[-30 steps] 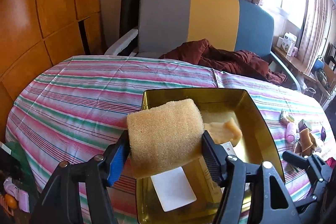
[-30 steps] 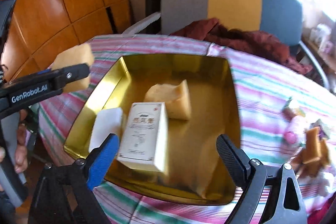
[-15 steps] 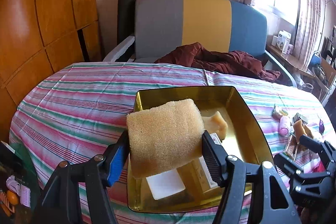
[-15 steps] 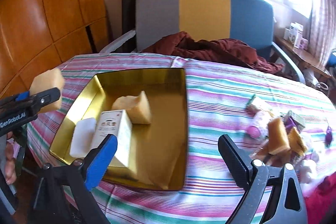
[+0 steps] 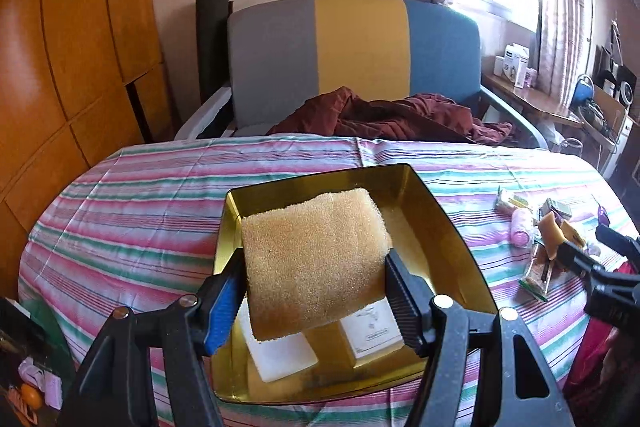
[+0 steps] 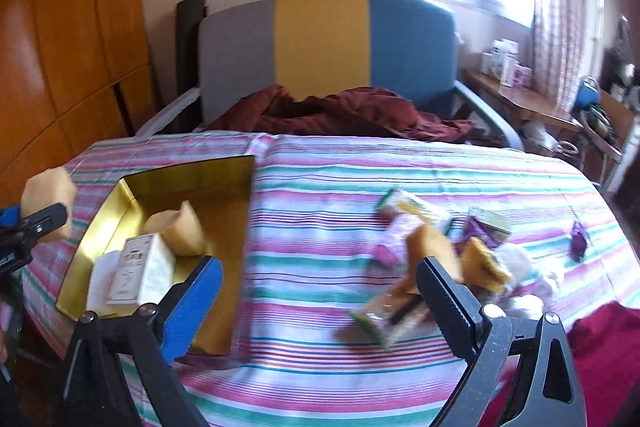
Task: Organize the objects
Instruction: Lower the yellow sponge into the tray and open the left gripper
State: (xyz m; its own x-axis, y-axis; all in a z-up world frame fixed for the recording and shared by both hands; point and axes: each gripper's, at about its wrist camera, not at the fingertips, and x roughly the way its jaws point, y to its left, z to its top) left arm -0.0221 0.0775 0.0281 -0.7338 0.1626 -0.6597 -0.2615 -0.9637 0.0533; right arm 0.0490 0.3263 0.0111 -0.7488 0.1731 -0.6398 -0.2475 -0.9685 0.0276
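Yellow foam filled our left gripper: a coarse sponge block was pinched between its blue and black pads and hung above the gold tray, tilted, hiding much of the tray's floor from that camera. Under the sponge's near edge we saw a white pad and a small white carton lying in the tray's near end. From the right wrist camera the same tray sat at the left of the striped tablecloth, holding a second sponge wedge just beyond the carton. Our right gripper stood wide apart with nothing between its pads, over bare cloth between the tray and a loose pile on the right: more sponge pieces, packets and small purple things, blurred so that we could not tell them apart well. Behind the table stood a grey, yellow and blue chair with a dark red cloth heaped on its seat.
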